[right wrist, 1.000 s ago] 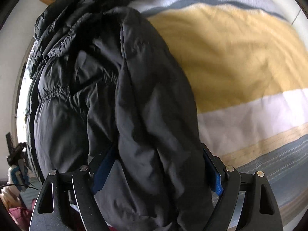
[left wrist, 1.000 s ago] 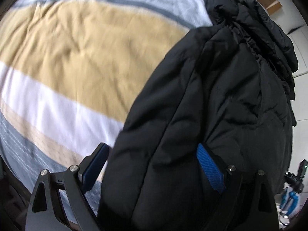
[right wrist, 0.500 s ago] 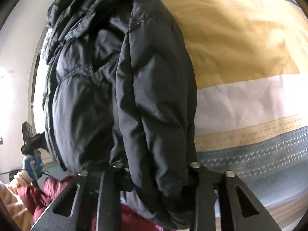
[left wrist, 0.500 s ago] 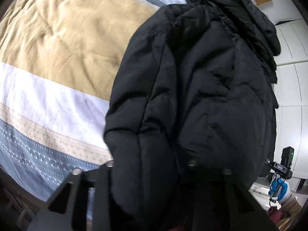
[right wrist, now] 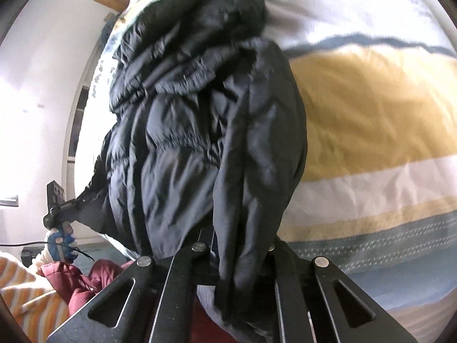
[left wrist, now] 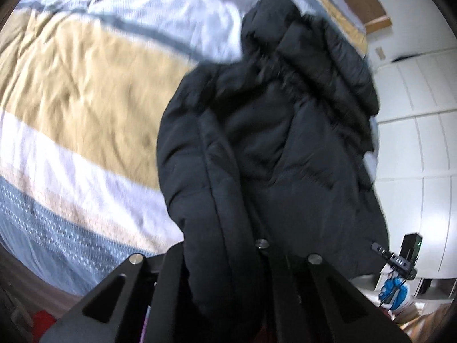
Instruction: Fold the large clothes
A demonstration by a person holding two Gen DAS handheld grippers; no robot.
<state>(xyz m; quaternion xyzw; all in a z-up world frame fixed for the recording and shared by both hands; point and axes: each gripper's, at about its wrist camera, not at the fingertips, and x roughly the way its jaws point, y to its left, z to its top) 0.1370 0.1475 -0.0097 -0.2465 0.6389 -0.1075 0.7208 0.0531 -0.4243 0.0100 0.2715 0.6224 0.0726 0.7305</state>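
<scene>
black puffy quilted jacket (left wrist: 271,143) bunched lengthwise on bed, near hem end lifted off the striped duvet in yellow, white and grey-blue (left wrist: 80,91), far hooded end resting near the headboard side. left claw (left wrist: 225,280) clamped on a thick fold of jacket at one hem corner, pads buried in fabric. right claw (right wrist: 240,274) likewise pinched tight on a fold at the other corner. both just closed down onto fabric. beyond bed edge: white cupboard doors (left wrist: 422,143), maroon padded garment (right wrist: 82,283), orange-and-white striped cloth (right wrist: 25,300).
</scene>
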